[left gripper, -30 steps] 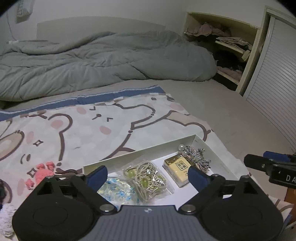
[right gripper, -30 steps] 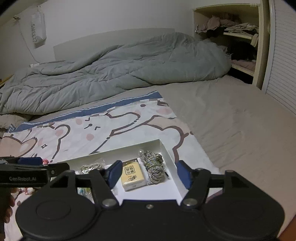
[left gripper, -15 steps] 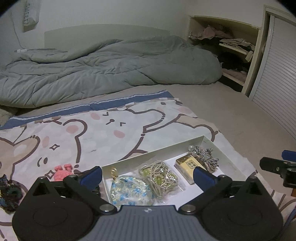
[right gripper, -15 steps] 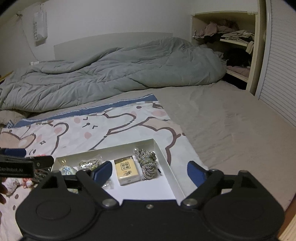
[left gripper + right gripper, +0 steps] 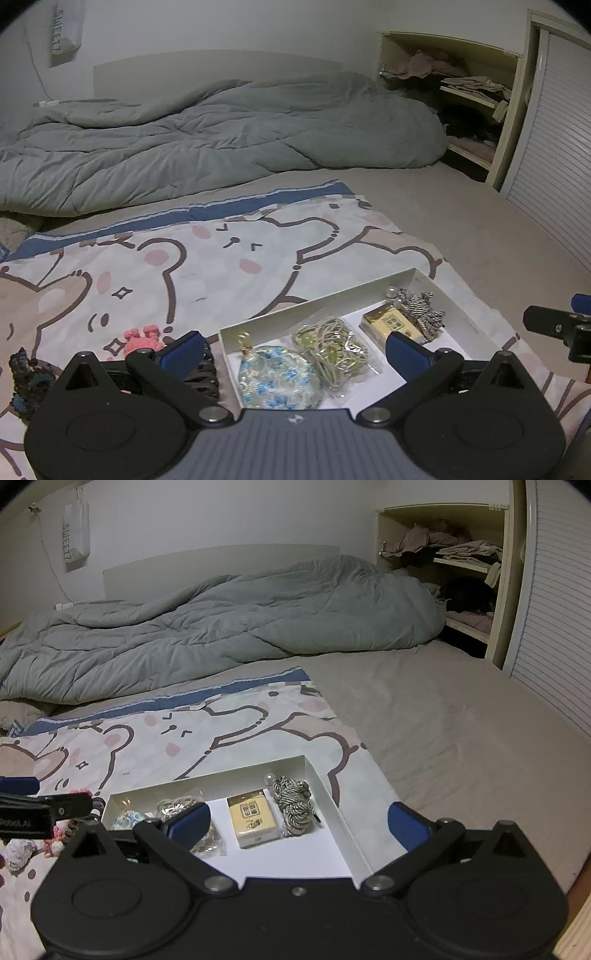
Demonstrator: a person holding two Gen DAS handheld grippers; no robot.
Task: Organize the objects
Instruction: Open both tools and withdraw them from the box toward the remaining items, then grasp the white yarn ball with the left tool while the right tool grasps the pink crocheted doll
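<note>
A shallow white box (image 5: 317, 306) (image 5: 325, 786) lies on a bear-print cloth on the bed. It holds a blue floral pouch (image 5: 277, 373), a bag of green-beaded cords (image 5: 332, 343), a yellow card pack (image 5: 391, 323) (image 5: 253, 819) and a grey-white braided rope (image 5: 421, 306) (image 5: 295, 805). My left gripper (image 5: 295, 350) is open and empty above the box's near left side. My right gripper (image 5: 297, 823) is open and empty above the box's near edge.
Left of the box lie a pink knitted item (image 5: 142, 338), a black hair claw (image 5: 201, 373) and a dark knitted piece (image 5: 26, 373). A grey duvet (image 5: 221, 136) fills the back of the bed. Shelves with clothes (image 5: 469, 96) stand at the right.
Both grippers have pulled back and opened wider. The left view has shifted so the box sits further right and the items left of it show.
</note>
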